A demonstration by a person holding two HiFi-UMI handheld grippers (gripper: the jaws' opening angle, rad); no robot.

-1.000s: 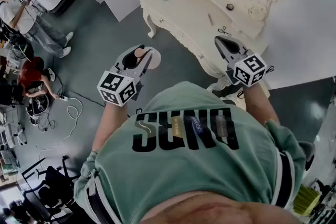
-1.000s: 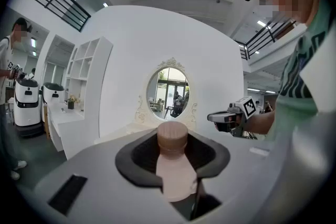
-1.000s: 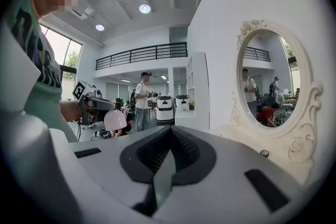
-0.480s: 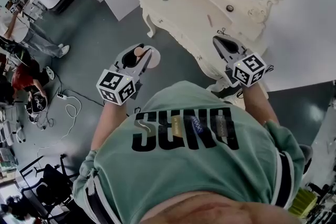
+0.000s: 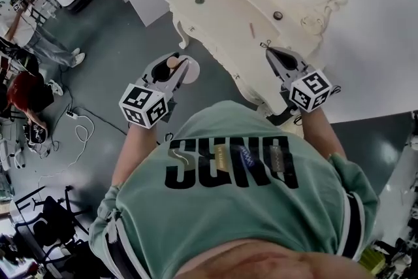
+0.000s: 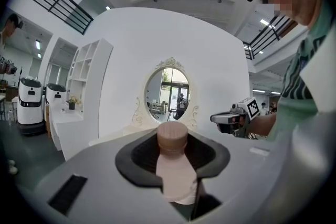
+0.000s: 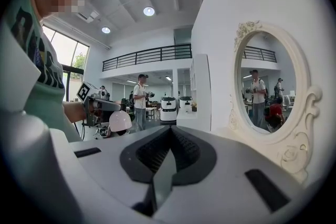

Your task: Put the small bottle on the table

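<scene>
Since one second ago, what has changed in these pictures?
The person shifted slightly beside the ornate cream dressing table; nothing was taken or let go. The left claw stays shut on the small pink brown-capped bottle; the right claw stays shut and empty.

The scene is lit brightly and evenly by round white ceiling lamps [image 7: 149, 11] and tall windows [image 7: 71, 57]. Both gripper views are bent strongly at dark-vignetted edges; foregrounds are blurred.

Head downward — claw views toward mirror [image 6: 168, 94]
</scene>
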